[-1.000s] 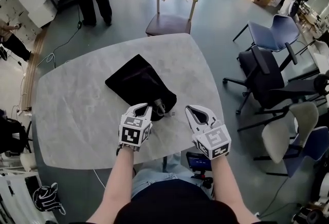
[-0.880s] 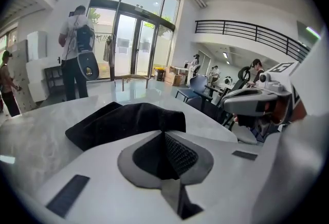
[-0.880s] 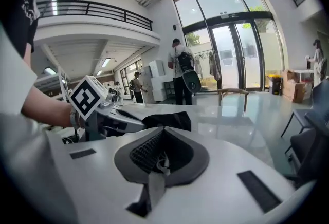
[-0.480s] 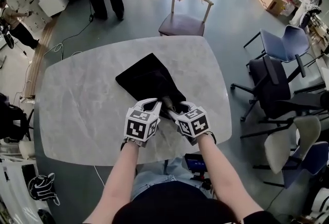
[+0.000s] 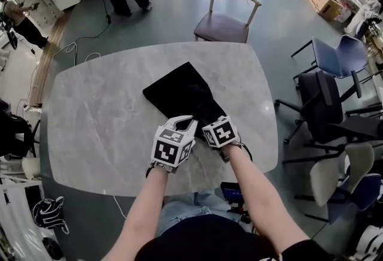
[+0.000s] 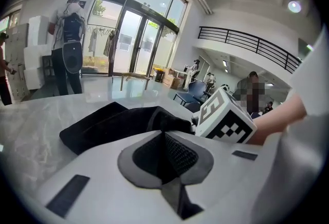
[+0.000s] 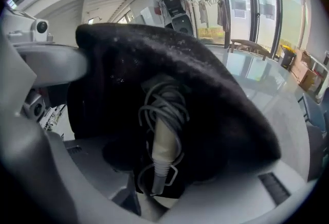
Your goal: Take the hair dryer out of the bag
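Hair dryer (image 7: 160, 148) sits in the bag (image 5: 182, 92) mouth on the table (image 5: 102, 122), cord-wrapped handle end pointing at the right tool (image 5: 204, 124), nearer, jaws just opened wide around it, not gripping; left tool (image 5: 187, 120) pinches the bag edge.

Left gripper (image 5: 187, 122) and right gripper (image 5: 207, 126) apparently meet at the black bag (image 5: 179, 91).

Right gripper (image 5: 209, 124) moved left to the bag (image 5: 179, 91) mouth. Jaws just opened and now straddle the hair dryer (image 7: 162, 141) handle.
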Action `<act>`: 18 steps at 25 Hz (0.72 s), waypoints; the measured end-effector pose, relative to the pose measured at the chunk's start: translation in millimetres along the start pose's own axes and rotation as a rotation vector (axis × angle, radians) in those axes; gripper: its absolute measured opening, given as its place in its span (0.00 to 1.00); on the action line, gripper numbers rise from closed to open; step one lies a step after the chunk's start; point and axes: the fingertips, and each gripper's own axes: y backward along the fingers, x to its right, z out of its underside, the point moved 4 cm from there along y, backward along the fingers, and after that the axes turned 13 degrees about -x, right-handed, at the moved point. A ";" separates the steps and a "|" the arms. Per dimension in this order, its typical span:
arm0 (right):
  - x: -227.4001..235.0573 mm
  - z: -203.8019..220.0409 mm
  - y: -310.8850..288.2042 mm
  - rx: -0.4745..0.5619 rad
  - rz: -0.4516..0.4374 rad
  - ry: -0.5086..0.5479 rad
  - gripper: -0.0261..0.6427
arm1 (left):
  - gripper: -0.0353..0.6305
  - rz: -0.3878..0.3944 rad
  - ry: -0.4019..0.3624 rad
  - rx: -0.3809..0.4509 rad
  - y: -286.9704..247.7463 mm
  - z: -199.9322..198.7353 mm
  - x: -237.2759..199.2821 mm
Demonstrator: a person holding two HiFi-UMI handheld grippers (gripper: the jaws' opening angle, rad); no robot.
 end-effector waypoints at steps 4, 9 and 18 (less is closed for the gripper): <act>0.4 -3.4 -10.6 -0.079 0.056 0.038 0.39 | 0.09 0.006 0.017 -0.001 1.8 1.0 -7.6; 1.3 -6.3 -14.9 -0.076 0.095 0.062 0.38 | 0.09 0.015 0.028 0.000 1.7 4.9 -12.7; 3.2 -14.5 -8.1 -0.097 0.059 -0.001 0.33 | 0.09 0.029 0.004 0.000 0.9 5.6 -11.7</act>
